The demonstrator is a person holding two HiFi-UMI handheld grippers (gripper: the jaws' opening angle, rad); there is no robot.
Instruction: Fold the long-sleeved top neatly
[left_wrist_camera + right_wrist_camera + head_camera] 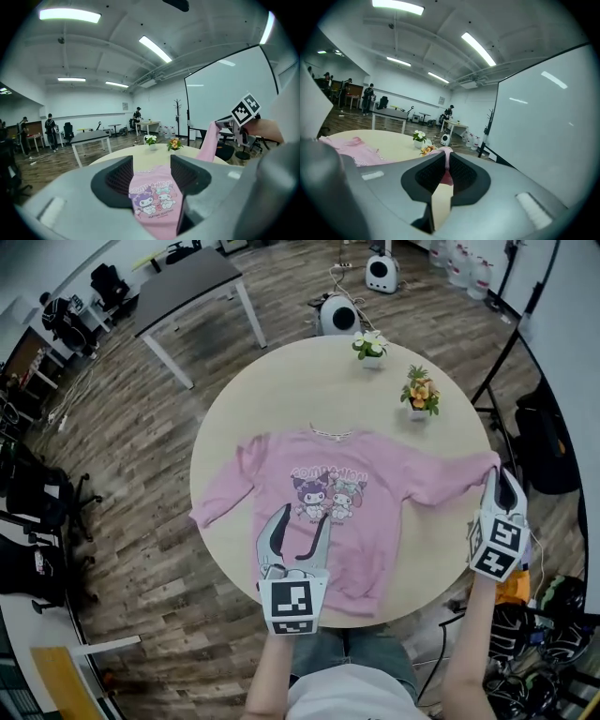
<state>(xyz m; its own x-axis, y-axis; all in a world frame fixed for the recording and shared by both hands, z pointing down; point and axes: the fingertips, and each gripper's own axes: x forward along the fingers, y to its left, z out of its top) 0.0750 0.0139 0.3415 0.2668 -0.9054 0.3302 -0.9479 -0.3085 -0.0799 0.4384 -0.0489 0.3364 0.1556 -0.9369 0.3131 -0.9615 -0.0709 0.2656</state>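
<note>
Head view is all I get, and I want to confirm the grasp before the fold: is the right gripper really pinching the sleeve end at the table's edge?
Observer: Yes. The right gripper view shows the right gripper shut on the pink sleeve.
Operator: Is that sleeve lifted or lying flat?
Observer: Lifted. In the left gripper view it hangs from that gripper, above the table.
Operator: And the left gripper?
Observer: The left gripper is open. Its own view shows the top between the jaws, ungripped.
</note>
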